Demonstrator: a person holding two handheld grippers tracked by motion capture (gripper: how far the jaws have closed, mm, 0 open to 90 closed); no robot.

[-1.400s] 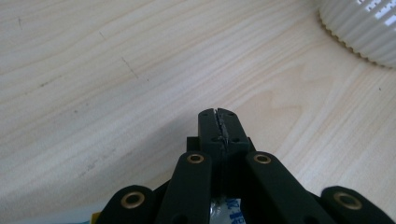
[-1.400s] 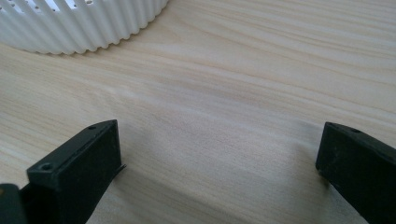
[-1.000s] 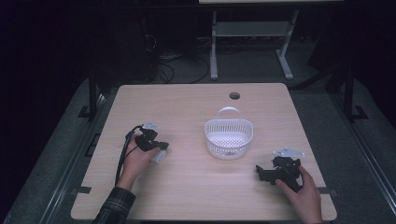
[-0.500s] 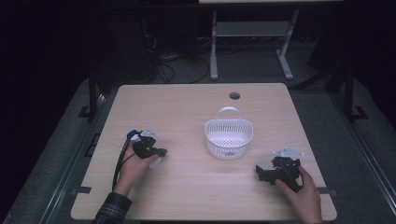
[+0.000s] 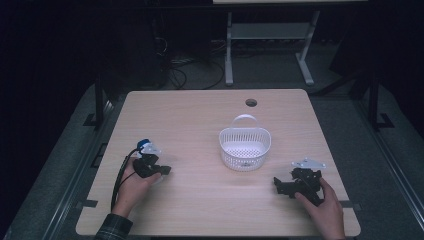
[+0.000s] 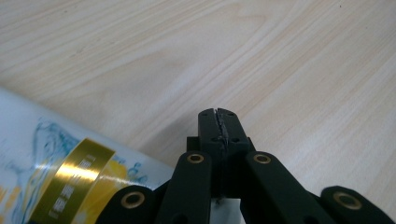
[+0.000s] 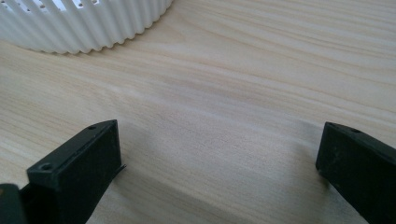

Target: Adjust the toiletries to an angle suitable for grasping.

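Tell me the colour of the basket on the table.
White, with ribbed, perforated walls and a loop handle; the basket shows best in the high view.

The basket [image 5: 245, 148] stands on the table [image 5: 200, 115] between both tools.

Light wood-grain rectangular table [image 5: 200, 125] with a round cable hole [image 5: 251, 102] near its far edge. White perforated plastic basket with a hoop handle [image 5: 245, 147] stands on it right of centre, ribbed wall visible in the right gripper view [image 7: 84, 23]. A white, glossy printed package with a gold band [image 6: 60, 177] lies flat on the wood at the near left, seen in the left gripper view.
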